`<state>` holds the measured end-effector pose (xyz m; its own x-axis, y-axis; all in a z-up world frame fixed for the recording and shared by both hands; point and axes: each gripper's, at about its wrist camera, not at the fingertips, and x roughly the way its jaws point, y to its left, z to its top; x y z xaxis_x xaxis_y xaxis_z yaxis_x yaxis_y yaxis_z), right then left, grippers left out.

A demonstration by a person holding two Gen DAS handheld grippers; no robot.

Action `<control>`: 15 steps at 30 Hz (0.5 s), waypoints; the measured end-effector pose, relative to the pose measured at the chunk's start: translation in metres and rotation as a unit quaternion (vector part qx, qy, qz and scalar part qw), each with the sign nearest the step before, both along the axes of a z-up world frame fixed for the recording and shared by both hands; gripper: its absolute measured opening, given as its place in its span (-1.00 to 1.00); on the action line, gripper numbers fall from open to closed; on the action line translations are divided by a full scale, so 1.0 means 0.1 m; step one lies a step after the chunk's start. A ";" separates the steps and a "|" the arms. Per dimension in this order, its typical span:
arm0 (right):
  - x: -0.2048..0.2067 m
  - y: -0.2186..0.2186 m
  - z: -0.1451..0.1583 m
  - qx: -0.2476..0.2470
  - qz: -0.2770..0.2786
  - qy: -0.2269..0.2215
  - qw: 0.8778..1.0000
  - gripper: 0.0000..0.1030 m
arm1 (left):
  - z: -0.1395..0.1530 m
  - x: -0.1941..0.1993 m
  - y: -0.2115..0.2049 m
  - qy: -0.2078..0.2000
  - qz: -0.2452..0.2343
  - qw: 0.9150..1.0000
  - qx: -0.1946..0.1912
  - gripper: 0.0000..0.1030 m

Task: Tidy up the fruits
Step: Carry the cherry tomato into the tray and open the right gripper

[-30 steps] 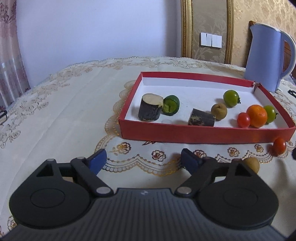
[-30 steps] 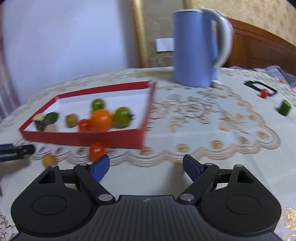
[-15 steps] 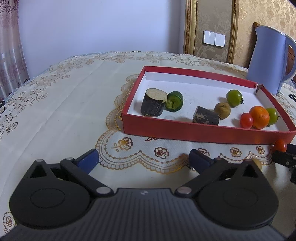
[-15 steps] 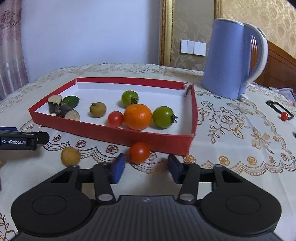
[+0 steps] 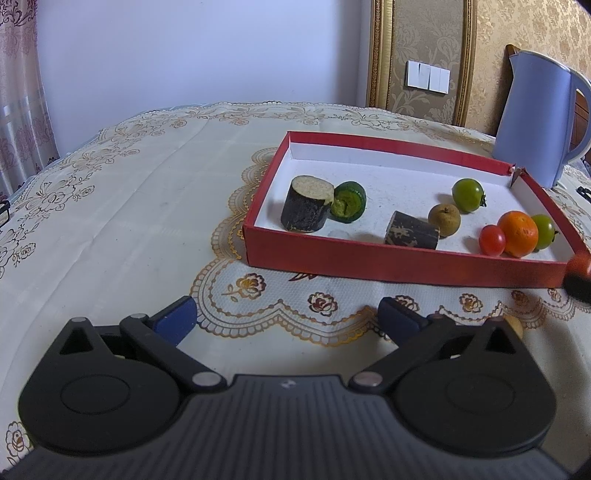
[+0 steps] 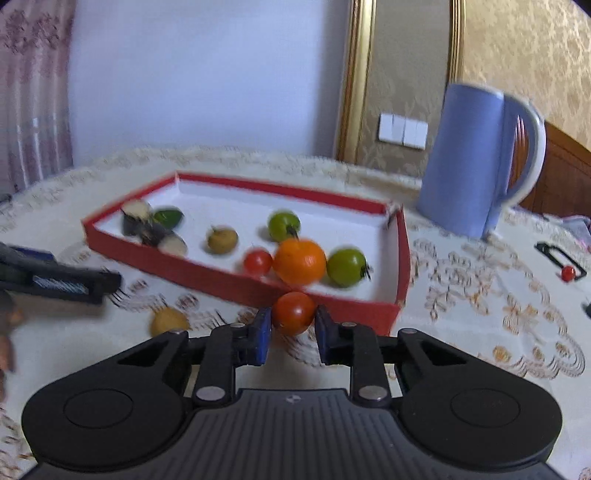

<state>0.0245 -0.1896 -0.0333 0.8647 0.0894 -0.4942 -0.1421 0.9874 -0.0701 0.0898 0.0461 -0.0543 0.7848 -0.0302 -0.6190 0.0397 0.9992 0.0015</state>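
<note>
Right gripper fingers clamp a red tomato; red box lies just ahead. Left gripper gapes empty.

A pale lavender painted wall is standing behind the desk, which is wearing a cream embroidered tablecloth. Gold damask wallpaper is carrying a white switch plate; a pink patterned curtain is hanging left.

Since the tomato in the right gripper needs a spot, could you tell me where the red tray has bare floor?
The red tray is bare along its back wall and in the middle, between the cut green fruit and the green tomato. Its near right corner is crowded around the orange. The right gripper holds the red tomato.
</note>
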 end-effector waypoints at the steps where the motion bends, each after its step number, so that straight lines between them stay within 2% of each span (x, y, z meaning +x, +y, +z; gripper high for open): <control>1: -0.01 0.01 0.06 0.001 0.002 -0.010 1.000 -0.53 | 0.00 0.00 0.00 0.000 0.000 1.000 0.000 1.00; 5: 0.16 0.08 0.25 -0.002 0.001 -0.028 1.000 -0.53 | 0.00 0.00 0.00 0.000 0.000 1.000 0.000 1.00; 7: 0.34 0.12 0.28 -0.003 0.002 -0.020 1.000 -0.53 | 0.00 0.00 0.00 0.000 0.000 1.000 0.000 1.00; 11: 0.70 0.22 0.23 0.001 0.012 0.012 1.000 -0.53 | 0.00 0.00 0.00 0.000 0.000 1.000 0.000 1.00; 15: 0.88 0.35 0.14 -0.009 0.013 0.017 1.000 -0.53 | 0.00 0.00 0.00 0.000 0.000 1.000 0.000 1.00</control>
